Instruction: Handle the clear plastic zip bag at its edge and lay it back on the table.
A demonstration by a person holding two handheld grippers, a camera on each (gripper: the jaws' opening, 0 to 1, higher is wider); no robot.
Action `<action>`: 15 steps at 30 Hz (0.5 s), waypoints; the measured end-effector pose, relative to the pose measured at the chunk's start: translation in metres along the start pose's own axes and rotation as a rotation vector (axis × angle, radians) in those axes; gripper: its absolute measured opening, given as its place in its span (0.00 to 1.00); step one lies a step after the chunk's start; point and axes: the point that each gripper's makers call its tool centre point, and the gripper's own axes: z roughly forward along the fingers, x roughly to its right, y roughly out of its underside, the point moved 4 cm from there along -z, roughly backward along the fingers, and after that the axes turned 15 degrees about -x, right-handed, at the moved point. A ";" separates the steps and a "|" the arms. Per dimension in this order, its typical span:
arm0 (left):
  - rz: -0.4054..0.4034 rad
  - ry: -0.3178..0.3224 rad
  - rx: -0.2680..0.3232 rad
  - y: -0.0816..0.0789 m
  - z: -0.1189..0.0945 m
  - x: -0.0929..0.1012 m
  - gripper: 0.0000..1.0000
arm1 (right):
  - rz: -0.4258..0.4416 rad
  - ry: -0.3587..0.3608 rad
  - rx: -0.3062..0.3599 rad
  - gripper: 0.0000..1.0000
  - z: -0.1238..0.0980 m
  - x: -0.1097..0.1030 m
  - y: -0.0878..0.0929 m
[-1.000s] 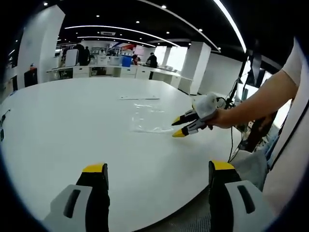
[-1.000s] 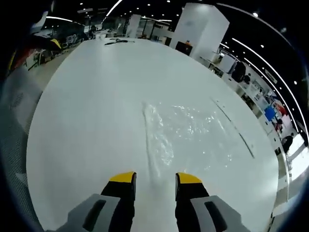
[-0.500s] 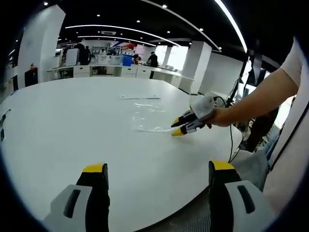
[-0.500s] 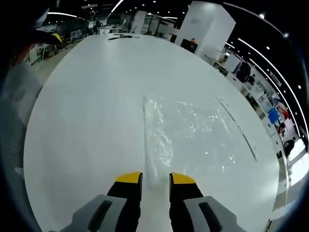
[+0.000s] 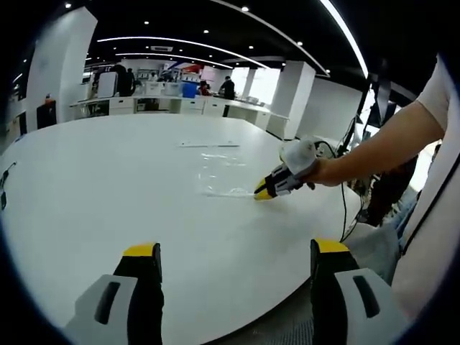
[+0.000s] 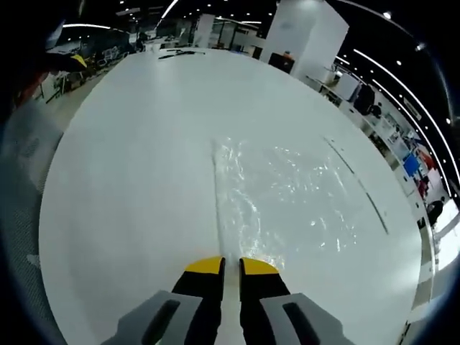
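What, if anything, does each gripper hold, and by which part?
Right gripper pinches the clear plastic zip bag at its near edge; left gripper holds nothing.

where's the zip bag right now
The zip bag lies flat on the white table, centre of the right gripper view; the right gripper pinches its near edge.

Left gripper view looks from afar, right gripper view close above, sharing the bag (image 5: 219, 172).

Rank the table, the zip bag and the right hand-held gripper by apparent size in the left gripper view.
1. table
2. zip bag
3. right hand-held gripper

The last two look close in size; the clear bag's outline is faint.
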 end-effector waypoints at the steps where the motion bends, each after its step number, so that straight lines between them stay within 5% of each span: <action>1: 0.000 0.000 0.001 0.000 0.000 0.000 0.84 | -0.001 -0.001 -0.001 0.04 0.000 0.000 0.000; 15: 0.007 0.004 0.001 -0.002 0.000 0.001 0.83 | -0.017 -0.014 -0.010 0.00 -0.004 -0.001 0.003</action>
